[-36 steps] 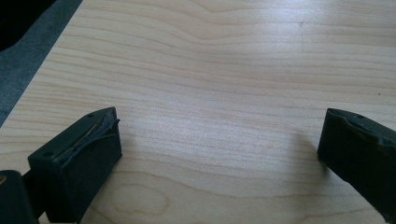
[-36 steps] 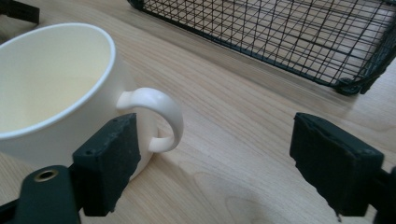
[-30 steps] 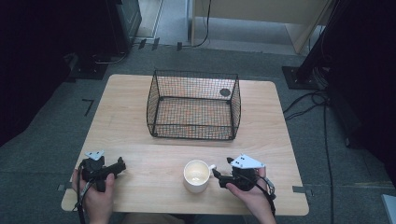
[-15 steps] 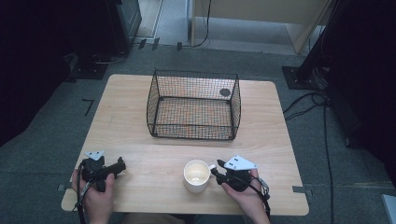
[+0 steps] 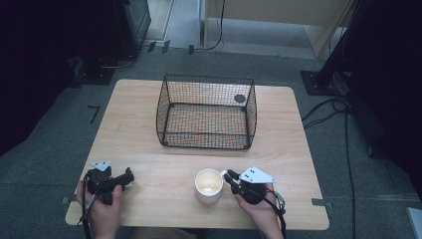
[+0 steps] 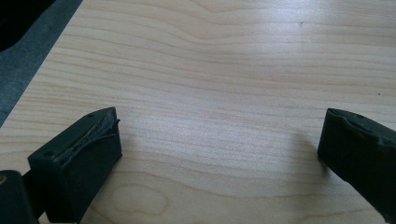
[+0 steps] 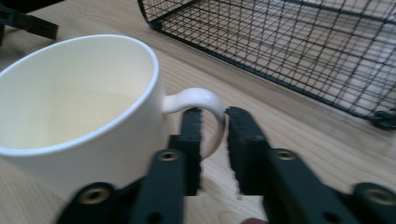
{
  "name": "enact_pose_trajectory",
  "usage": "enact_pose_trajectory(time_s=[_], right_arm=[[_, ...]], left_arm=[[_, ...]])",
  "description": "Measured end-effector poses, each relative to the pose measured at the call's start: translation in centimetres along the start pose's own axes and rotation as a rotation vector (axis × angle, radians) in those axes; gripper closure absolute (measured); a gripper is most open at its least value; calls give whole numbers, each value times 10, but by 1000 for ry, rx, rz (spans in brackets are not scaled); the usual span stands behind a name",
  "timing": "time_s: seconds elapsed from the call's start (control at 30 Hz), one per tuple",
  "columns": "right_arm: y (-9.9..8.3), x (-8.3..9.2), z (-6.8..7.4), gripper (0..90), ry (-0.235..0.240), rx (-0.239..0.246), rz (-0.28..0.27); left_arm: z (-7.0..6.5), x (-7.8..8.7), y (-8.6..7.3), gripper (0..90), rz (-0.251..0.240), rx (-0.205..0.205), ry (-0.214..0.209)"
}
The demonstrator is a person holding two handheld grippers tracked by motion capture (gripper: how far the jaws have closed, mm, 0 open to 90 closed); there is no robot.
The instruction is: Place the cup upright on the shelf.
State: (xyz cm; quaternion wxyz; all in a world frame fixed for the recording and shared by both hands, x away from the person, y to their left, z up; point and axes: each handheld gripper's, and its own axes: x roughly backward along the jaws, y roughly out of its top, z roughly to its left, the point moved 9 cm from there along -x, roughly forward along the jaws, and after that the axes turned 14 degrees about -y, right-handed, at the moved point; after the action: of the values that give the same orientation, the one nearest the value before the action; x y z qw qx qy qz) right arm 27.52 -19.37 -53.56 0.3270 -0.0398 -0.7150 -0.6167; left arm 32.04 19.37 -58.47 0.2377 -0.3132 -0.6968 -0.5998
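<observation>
A white mug (image 5: 208, 185) stands near the table's front edge, its handle turned to the right. My right gripper (image 5: 228, 175) lies just right of it. In the right gripper view the mug (image 7: 79, 116) is empty and its handle (image 7: 205, 100) sits between the two black jaws of my right gripper (image 7: 214, 122), one inside the loop and one outside. These jaws have just been closing and now lie against the handle. My left gripper (image 5: 129, 177) rests at the front left, held by a hand; seen from its own camera, my left gripper (image 6: 219, 135) is open over bare wood.
A black wire basket (image 5: 204, 140) stands mid-table behind the mug, with a small dark round object (image 5: 240, 98) in its far right corner. The same basket (image 7: 289, 56) is close ahead in the right gripper view. The wooden table (image 5: 134, 129) ends just behind both hands.
My right gripper has edged left to the mug and its jaws have narrowed around the handle. The left gripper and the mug have not moved.
</observation>
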Motion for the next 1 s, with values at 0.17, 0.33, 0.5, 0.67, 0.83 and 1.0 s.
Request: enact_pose_trajectory(time_s=[0.17,0.33,0.5,0.67,0.83,1.0], right_arm=[[-1,-8,-1,676,-7,11,10],[0,-13,-2,715,-20,7,0],[-2,-11,-2,846,-11,46,-8],[-6,-3,-3,815,-3,34,-3],[-12,8,-4,766,29,39,0],[-20,21,-2,744,98,83,14]], left_arm=[[0,0,0,0,2,-3,-2],[0,0,0,0,3,-5,-4],[0,0,0,0,3,-5,-4],[0,0,0,0,3,-5,-4],[0,0,0,0,3,-5,-4],[0,0,0,0,3,-5,-4]])
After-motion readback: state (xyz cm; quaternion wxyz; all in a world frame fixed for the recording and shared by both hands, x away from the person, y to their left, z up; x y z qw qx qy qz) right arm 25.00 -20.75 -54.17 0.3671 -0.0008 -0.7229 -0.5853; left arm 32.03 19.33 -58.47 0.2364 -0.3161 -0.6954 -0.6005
